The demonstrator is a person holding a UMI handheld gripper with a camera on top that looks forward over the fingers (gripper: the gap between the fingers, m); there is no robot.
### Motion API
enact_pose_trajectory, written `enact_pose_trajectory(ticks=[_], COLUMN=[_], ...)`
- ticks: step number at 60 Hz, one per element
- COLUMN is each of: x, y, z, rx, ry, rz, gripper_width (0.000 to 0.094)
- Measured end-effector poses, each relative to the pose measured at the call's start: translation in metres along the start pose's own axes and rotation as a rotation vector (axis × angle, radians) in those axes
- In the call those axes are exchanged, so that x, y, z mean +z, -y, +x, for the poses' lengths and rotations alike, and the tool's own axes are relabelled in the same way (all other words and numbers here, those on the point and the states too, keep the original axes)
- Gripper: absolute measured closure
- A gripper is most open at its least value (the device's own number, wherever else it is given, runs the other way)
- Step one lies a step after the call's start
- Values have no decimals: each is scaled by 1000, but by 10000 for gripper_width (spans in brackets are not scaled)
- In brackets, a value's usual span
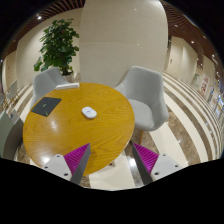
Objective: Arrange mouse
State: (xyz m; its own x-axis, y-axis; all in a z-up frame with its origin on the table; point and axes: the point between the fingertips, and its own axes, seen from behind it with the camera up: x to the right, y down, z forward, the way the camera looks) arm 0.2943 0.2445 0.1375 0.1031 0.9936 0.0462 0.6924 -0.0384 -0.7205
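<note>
While the camera looks down from above the near rim, the scene reads as follows.

Room: a wide pale column (120,40) rises behind the furniture, with a leafy green plant (58,45) standing to its left.

Floor: pale, with darker bands (190,110) curving past on the right side.

Bench: a round yellow-orange bench (60,135), its top shining under the lights, filling the middle ground just ahead of the fingers.

Chairs: two light grey shell chairs; one chair (143,93) sits at the right rear edge of the bench, the other chair (47,82) at the left rear edge.

Dark item: a flat dark rectangle (46,105), possibly a notebook or tablet, lies on the left part of the bench, well apart from the mouse.

Mouse: a small white mouse (90,112) rests on the bench top near its middle, toward the far side, beyond the fingers and touching neither of them.

Hand-held gripper: the hand-held gripper (112,160) hangs over the near rim of the bench with its fingers spread wide and nothing between them; the magenta pads (78,157) face inward.
</note>
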Motion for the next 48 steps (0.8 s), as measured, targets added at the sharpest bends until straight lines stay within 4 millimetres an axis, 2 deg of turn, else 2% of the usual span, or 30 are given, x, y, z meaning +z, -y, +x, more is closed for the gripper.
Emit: enact_pose_trajectory(ticks=[4, 8, 22, 27, 35, 43, 48], x=[4, 7, 15, 24, 53, 96, 128], y=[1, -1, -7, -12, -12, -3, 11], z=[-2, -13, -76, -90, -98, -96, -101], rx=[-10, -26, -82, -97, -113, -93, -75], ry=[12, 32, 134, 157, 150, 117, 112], rz=[-6, -9, -9, -8, 4, 6, 25], gripper_width=[70, 71, 70, 69, 70, 68, 70])
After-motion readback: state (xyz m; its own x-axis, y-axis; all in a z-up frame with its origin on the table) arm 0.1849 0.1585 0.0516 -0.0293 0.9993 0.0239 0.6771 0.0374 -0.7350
